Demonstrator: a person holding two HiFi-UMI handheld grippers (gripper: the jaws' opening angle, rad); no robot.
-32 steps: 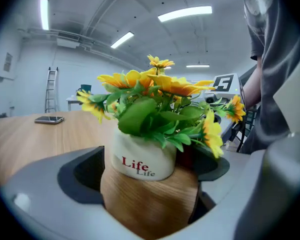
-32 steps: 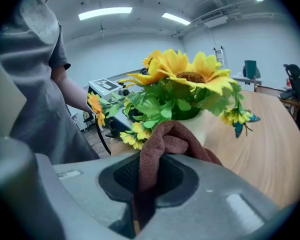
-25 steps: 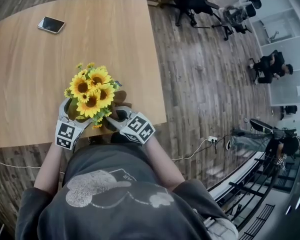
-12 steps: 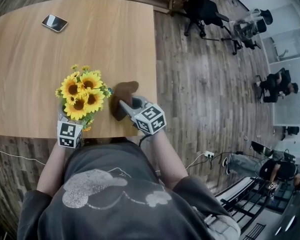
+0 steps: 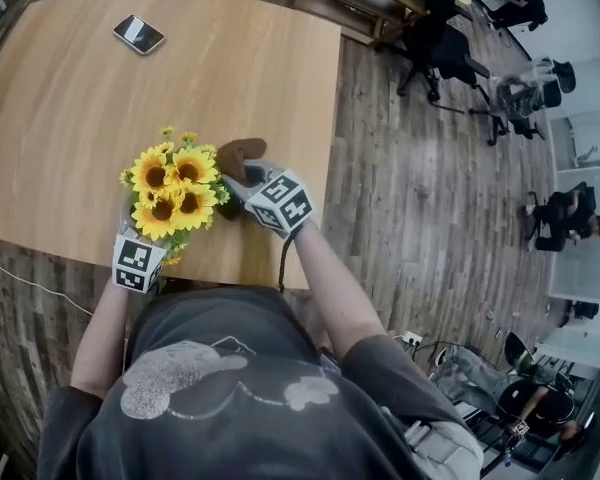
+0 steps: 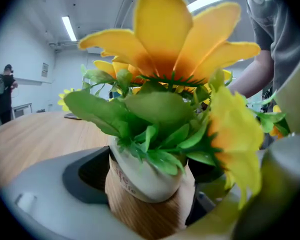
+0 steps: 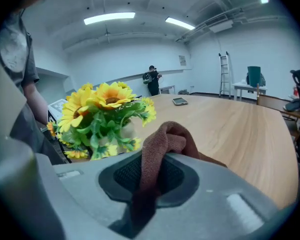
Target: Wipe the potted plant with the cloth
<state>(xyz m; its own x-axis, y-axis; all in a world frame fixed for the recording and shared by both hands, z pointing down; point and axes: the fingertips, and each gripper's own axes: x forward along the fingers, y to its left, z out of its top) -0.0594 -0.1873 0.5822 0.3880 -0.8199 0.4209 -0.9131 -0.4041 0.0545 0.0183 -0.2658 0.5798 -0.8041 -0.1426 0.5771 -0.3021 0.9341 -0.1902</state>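
The potted plant (image 5: 173, 190) has yellow sunflowers in a white pot with a wooden base (image 6: 142, 204), and it stands near the table's front edge. My left gripper (image 5: 148, 230) reaches under the flowers. Its jaws are closing on the pot, which fills the gap between the pads (image 6: 87, 176). Just right of the flowers, my right gripper (image 5: 242, 181) is shut on a brown cloth (image 5: 238, 153). The cloth (image 7: 165, 139) bunches up out of the jaws, with the plant (image 7: 102, 116) a little way off to its left.
A phone (image 5: 140, 34) lies at the far side of the wooden table (image 5: 70, 118). The table's right edge runs close beside my right gripper. Beyond it is wood flooring with office chairs (image 5: 435, 38). A person (image 7: 152, 81) stands far off.
My right gripper has carried the cloth away from the front of the pot, out to the right of the flowers and farther onto the table. The left gripper stays at the pot.
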